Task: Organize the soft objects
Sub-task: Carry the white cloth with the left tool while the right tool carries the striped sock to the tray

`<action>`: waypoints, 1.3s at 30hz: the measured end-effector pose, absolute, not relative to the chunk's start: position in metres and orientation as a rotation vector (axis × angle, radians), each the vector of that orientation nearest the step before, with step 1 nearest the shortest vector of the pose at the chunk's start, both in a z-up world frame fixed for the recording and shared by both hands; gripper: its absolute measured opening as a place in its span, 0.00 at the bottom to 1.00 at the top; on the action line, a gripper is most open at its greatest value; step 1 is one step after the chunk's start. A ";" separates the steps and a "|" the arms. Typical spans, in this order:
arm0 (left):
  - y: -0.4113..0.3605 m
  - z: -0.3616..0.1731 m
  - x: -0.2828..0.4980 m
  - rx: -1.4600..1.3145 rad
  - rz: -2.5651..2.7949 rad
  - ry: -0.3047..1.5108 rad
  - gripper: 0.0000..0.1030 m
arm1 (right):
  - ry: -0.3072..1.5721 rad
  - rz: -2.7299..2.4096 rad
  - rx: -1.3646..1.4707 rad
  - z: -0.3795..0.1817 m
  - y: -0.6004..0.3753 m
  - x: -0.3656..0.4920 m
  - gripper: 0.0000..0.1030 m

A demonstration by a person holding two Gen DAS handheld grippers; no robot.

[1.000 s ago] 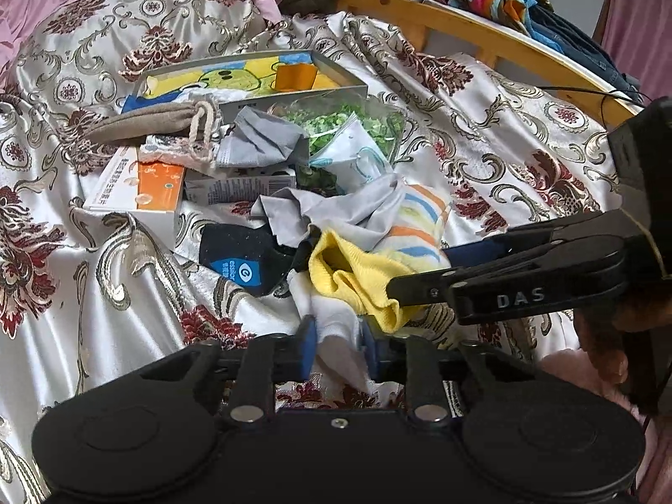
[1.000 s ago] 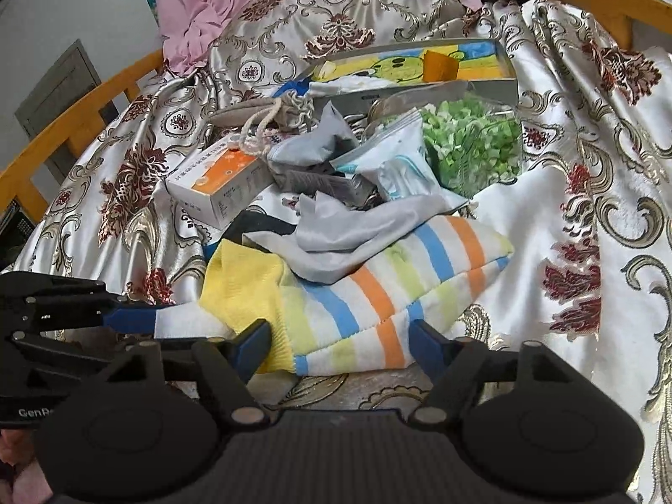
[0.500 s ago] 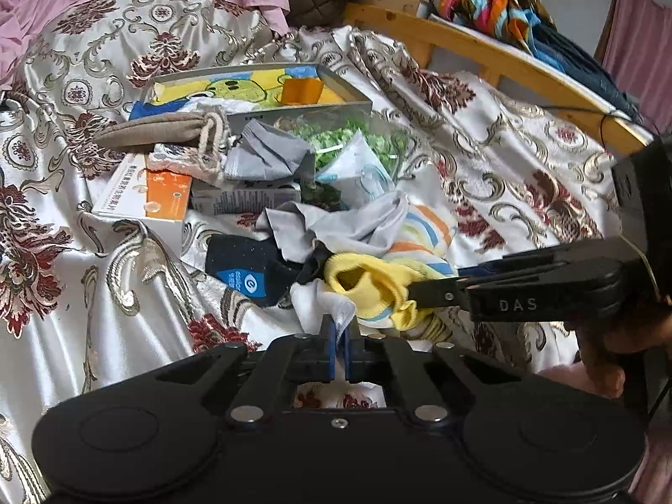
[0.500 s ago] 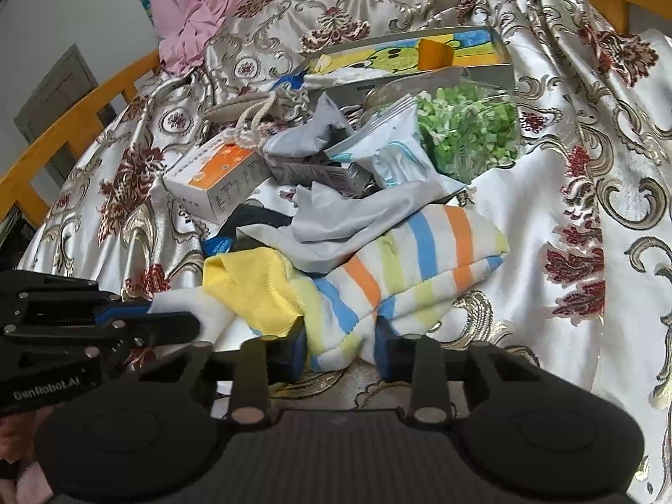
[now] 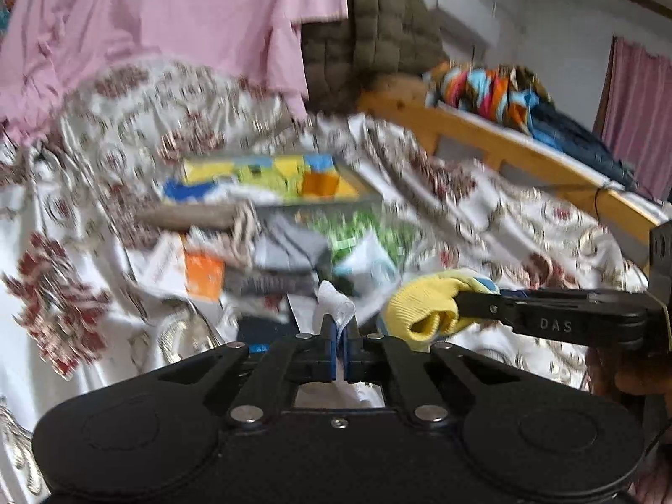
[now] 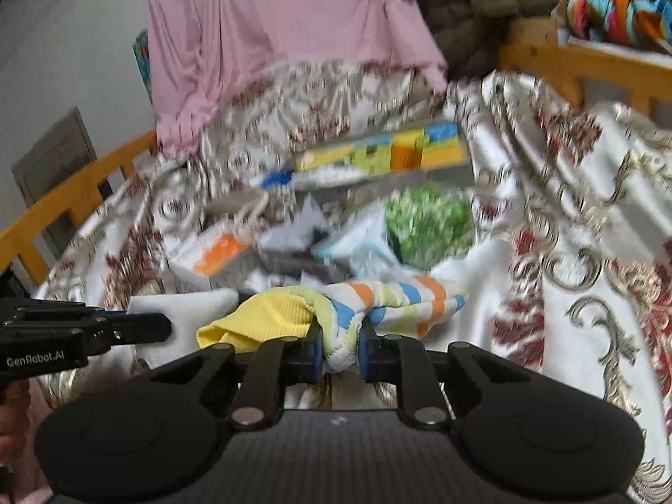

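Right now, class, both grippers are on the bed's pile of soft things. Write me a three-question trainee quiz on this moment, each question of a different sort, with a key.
1. True or false: the left gripper is shut on white cloth.
2. What does the right gripper pinch? A) the pink sheet B) the striped sock C) the orange-and-white box
3. Fill in: the bag of green bits lies just in front of the ____ box.

Key: 1 true; 2 B; 3 colourful cartoon-printed.

light: soft, even daylight | blur: heavy motion smear across background | edges: fisheye bending
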State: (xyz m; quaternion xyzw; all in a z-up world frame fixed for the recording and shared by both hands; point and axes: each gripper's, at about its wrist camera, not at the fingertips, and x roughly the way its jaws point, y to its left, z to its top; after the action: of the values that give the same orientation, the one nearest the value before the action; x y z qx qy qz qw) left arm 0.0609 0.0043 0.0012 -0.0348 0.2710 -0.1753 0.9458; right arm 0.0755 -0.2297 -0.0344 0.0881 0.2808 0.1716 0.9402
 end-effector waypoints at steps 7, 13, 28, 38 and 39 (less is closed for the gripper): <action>0.013 0.031 0.050 -0.137 -0.379 0.447 0.01 | 0.441 0.358 0.169 -0.011 -0.234 0.059 0.16; 0.023 0.054 0.070 -0.218 -0.387 0.412 0.01 | 0.351 0.373 0.123 0.025 -0.235 0.053 0.16; 0.034 0.093 0.218 -0.112 -0.360 0.368 0.02 | 0.285 0.355 -0.207 0.098 -0.209 0.155 0.17; 0.059 0.070 0.331 -0.106 -0.257 0.415 0.01 | 0.319 0.336 -0.236 0.073 -0.161 0.292 0.17; 0.062 0.067 0.340 -0.103 -0.246 0.417 0.01 | 0.329 0.340 -0.229 0.069 -0.156 0.306 0.17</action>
State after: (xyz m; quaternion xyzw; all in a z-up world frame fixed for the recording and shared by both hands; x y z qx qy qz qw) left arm 0.3402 0.0617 0.0673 -0.0511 0.2066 -0.1219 0.9695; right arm 0.3063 -0.1558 0.0688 -0.1131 0.1628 0.1681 0.9656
